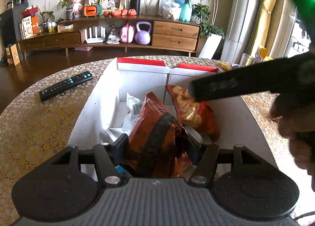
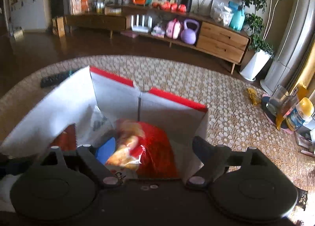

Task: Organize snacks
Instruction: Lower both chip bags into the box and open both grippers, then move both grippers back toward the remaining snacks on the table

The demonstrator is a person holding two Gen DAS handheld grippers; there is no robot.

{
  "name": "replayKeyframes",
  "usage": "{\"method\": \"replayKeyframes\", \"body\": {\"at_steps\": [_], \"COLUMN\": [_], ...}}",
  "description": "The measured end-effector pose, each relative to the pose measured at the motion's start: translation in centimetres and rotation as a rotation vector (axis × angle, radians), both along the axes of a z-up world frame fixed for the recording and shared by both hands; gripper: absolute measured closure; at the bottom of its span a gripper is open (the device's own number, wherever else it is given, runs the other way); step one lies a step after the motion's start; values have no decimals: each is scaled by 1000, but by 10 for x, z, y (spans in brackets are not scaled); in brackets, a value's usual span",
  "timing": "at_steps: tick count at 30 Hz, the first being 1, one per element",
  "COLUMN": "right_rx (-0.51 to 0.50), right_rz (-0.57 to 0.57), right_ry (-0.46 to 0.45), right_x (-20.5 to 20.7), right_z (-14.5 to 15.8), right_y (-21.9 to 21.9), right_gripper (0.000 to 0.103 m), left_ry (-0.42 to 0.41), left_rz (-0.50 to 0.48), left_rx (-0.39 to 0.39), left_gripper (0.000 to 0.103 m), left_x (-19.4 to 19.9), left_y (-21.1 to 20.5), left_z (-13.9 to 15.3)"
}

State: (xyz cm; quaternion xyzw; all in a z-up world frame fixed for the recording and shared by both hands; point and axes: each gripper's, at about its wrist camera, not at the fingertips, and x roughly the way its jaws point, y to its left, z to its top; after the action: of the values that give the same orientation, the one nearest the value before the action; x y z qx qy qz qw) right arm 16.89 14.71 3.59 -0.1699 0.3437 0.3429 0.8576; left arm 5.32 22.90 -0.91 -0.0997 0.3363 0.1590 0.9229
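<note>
A white box with a red rim stands on the round table and holds snack bags. My left gripper is inside the box, shut on a dark orange-brown snack bag. Behind it lie a red-orange chip bag and a white packet. One finger of my right gripper reaches over the box from the right. In the right wrist view my right gripper is open and empty above the box, over the red chip bag. A white packet lies left of it.
A black remote lies on the patterned tablecloth left of the box. A glass, a bottle and a yellow wrapper sit at the table's right edge. A wooden sideboard stands across the room.
</note>
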Motion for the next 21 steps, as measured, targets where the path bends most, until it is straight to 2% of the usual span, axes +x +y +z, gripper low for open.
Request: {"method": "replayKeyframes", "body": {"at_steps": [7,9,11,13,21], "right_rx": [132,169,211,237,282], "right_rz": [-40,-57,-79,-102,-201], "right_ry": [-4,2,3,3,4], "right_x": [-10,-13,-18,-21,-33], "right_z": [26,31,34,37,28], "right_y": [-43,-57,-76,-91,-151], "right_gripper": [16,16,16,16,16], "left_ry": [12,23,16,9,-39], "left_rz": [-5,-5,4,5,-14], "left_rx": [1,10,19,31,46], "left_gripper": [40,35,25,21,20], "left_x": [2,4,3,2,-2], "left_y": [-5,-8,-8,-11,-32], "left_z": [-2,-3,-1,1,19]}}
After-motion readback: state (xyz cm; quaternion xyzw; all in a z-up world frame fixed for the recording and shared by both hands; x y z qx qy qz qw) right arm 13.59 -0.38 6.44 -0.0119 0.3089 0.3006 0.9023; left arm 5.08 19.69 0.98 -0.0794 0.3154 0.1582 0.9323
